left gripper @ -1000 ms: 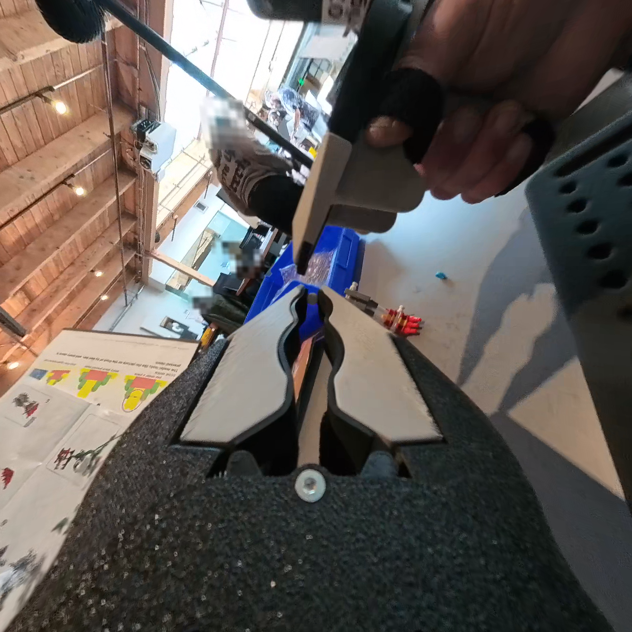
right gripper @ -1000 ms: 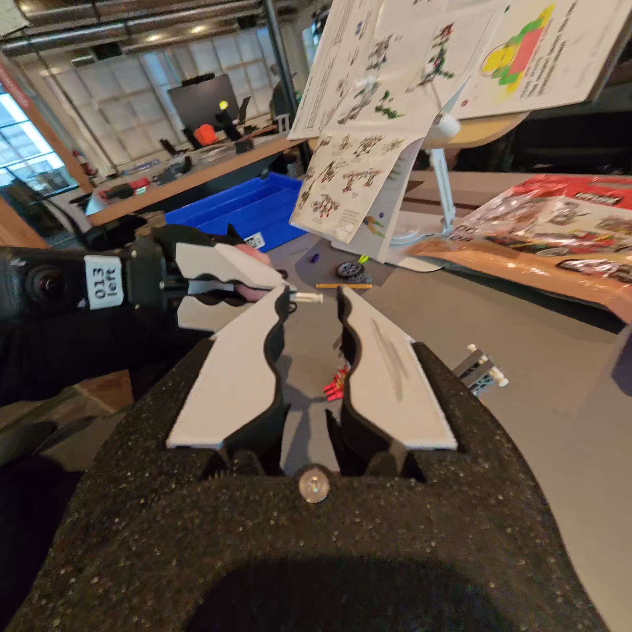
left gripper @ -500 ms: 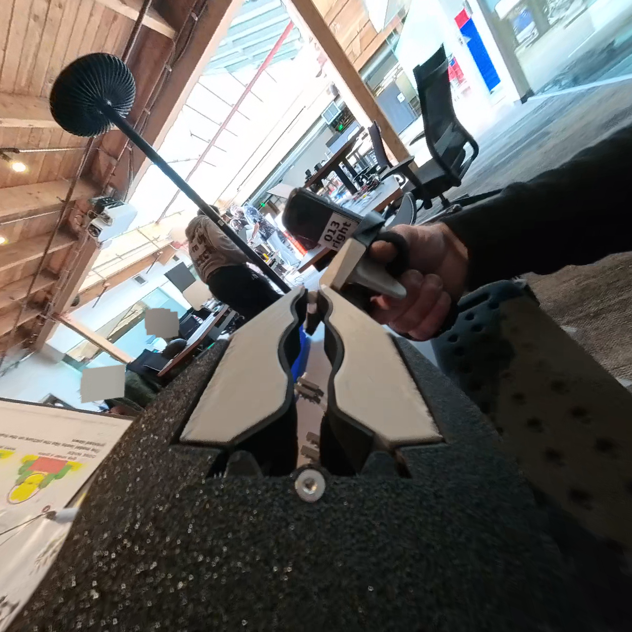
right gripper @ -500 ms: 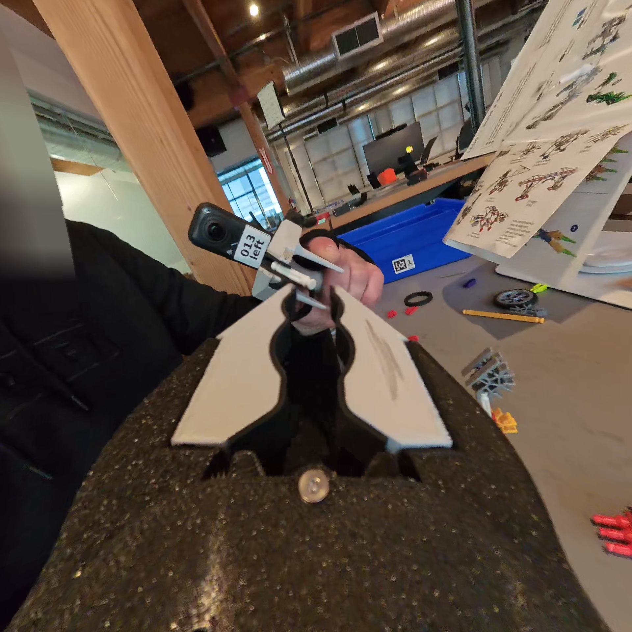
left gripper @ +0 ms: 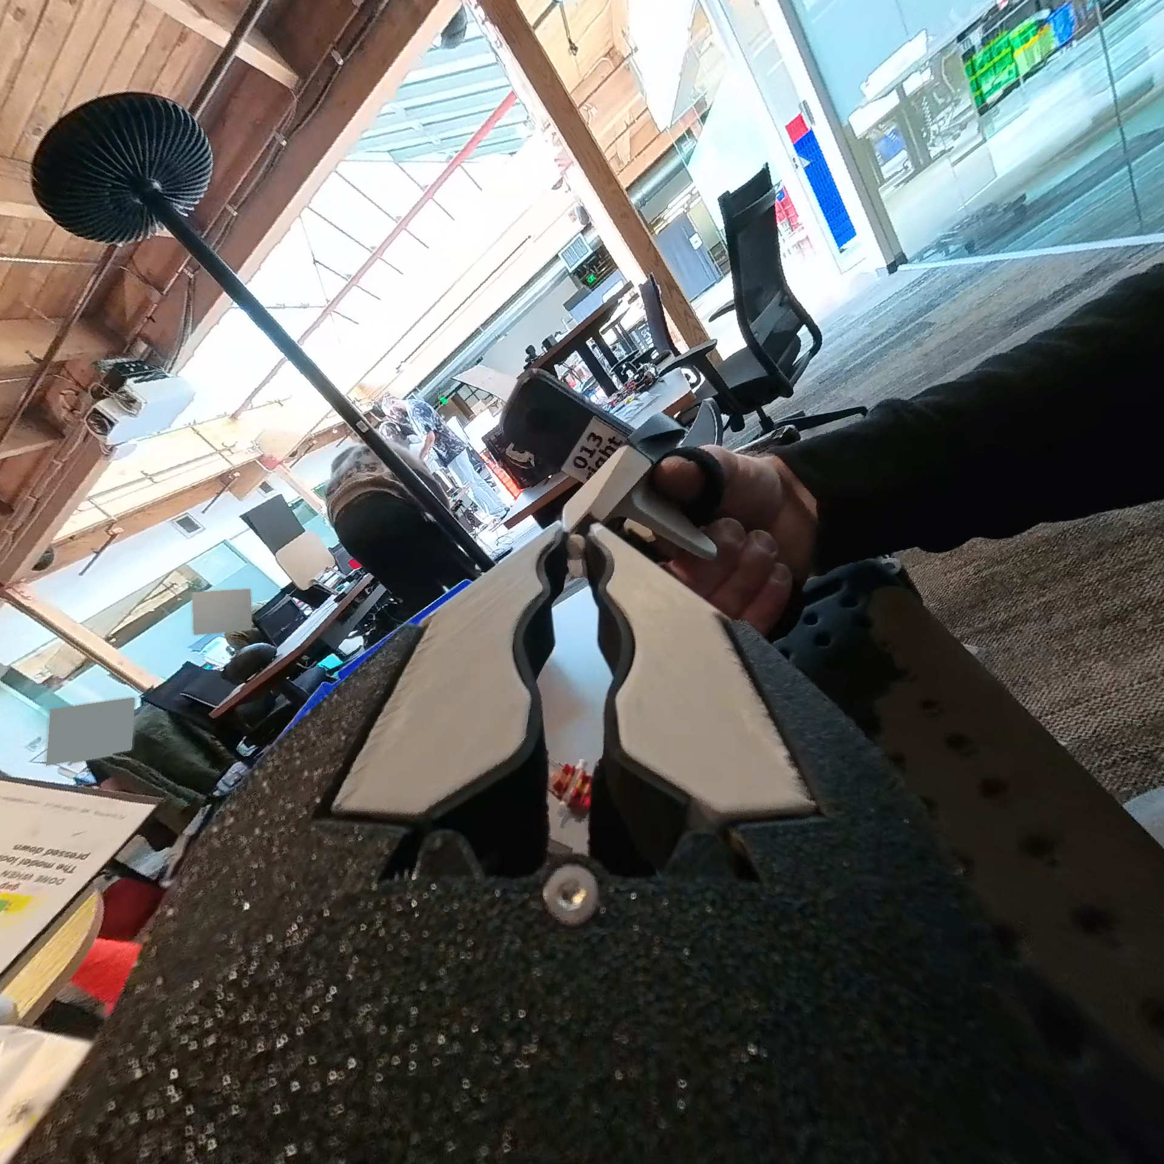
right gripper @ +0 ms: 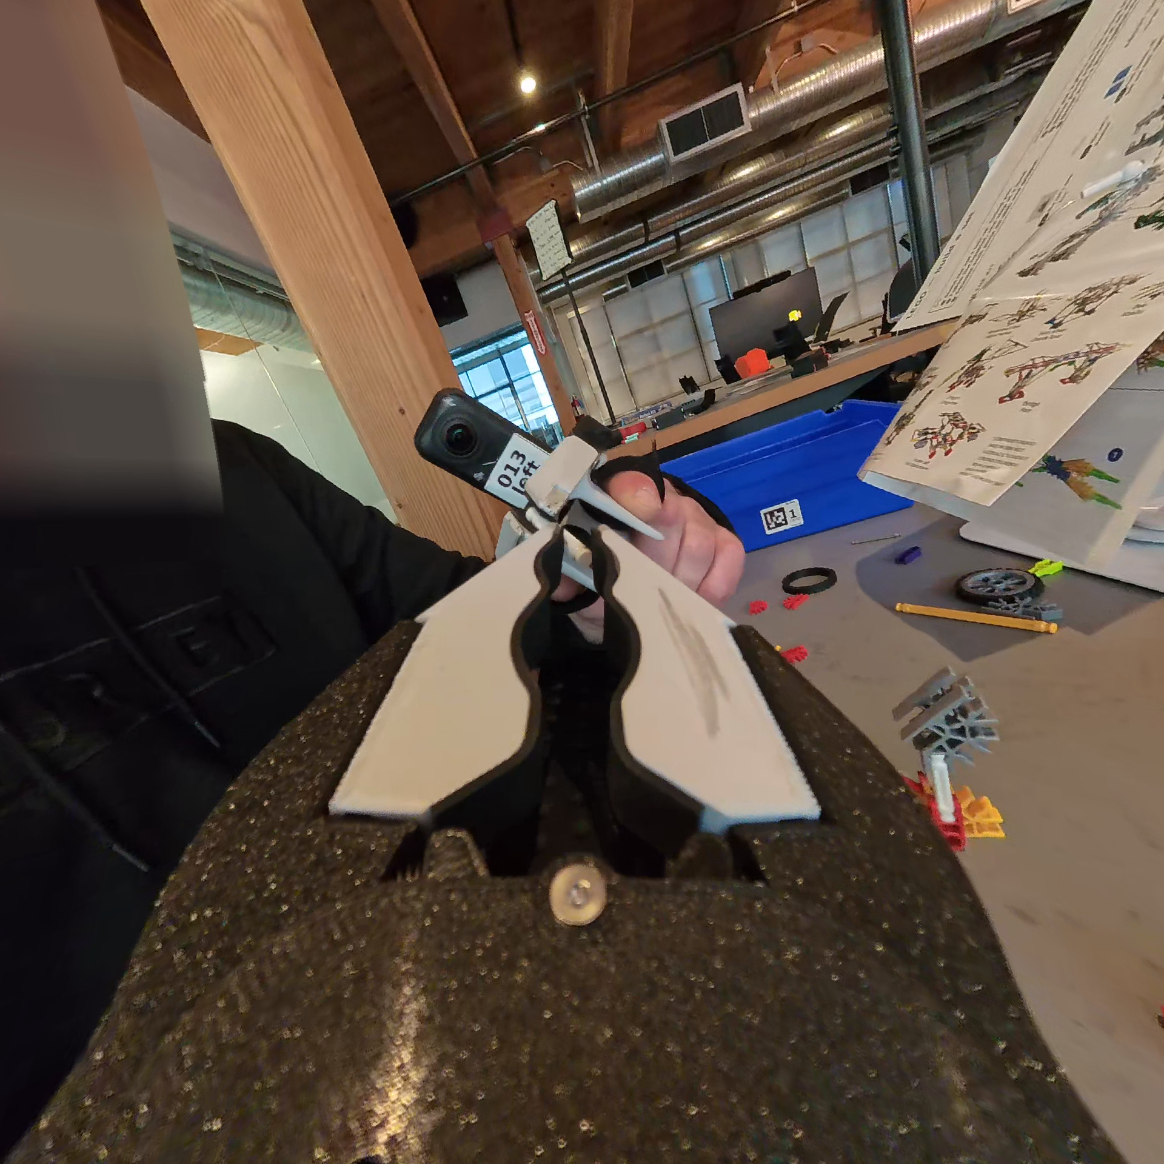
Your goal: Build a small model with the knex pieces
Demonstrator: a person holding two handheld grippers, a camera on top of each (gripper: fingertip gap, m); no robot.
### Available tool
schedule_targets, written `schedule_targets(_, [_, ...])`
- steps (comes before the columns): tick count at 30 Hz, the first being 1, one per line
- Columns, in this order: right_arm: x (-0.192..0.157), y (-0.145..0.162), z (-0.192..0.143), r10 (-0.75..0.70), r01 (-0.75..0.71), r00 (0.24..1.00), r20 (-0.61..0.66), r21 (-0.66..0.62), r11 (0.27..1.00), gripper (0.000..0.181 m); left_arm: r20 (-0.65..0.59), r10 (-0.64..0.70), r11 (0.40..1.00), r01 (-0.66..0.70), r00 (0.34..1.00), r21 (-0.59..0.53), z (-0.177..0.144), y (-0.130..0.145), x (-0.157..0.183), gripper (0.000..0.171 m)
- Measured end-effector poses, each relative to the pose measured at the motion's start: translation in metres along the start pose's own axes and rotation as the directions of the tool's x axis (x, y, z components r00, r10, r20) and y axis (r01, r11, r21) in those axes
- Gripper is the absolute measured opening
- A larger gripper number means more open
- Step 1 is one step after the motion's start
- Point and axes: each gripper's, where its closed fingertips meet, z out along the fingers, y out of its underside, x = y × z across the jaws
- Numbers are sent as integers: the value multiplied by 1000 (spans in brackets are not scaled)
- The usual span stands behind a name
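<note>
Both grippers are raised above the table and meet tip to tip. In the left wrist view my left gripper (left gripper: 574, 547) is shut on a short white rod (left gripper: 574, 549); the right gripper (left gripper: 630, 504), held by a hand, is just beyond it. In the right wrist view my right gripper (right gripper: 576, 547) has its tips closed around the same white rod (right gripper: 582, 557), which sticks out of the left gripper (right gripper: 586, 504). A hand (right gripper: 686, 554) in a black sleeve holds the left gripper.
On the grey table (right gripper: 1039, 787) lie a grey connector assembly (right gripper: 945, 724), red and yellow pieces (right gripper: 964, 815), a wheel (right gripper: 998, 582), a yellow rod (right gripper: 976, 617) and a black tyre ring (right gripper: 809, 578). A blue bin (right gripper: 806, 466) and a propped instruction sheet (right gripper: 1039, 315) stand behind. The tips of both grippers are at nearly the same place.
Both grippers have lifted from table level and swung to face each other. The right gripper's tips have narrowed around the white rod that the left gripper holds.
</note>
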Motion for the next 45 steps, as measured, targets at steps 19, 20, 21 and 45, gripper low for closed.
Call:
schedule_targets(19, [12, -8, 0, -106, 107, 990, -95, 3, 994, 4, 18, -105, 994, 105, 994, -38, -1, 19, -14, 6])
schedule_targets(20, [18, -8, -1, -108, 110, 987, -120, 2, 994, 4, 30, -106, 992, 108, 994, -63, -1, 25, -17, 6])
schedule_targets(21, [24, -9, -3, -113, 114, 983, -146, -2, 993, 4, 46, -110, 990, 113, 993, -84, -1, 31, -21, 8])
schedule_targets(45, [134, 42, -13, -74, -70, 848, -524, -250, 966, 5, -52, -51, 820, 12, 997, -572, -15, 160, -28, 47])
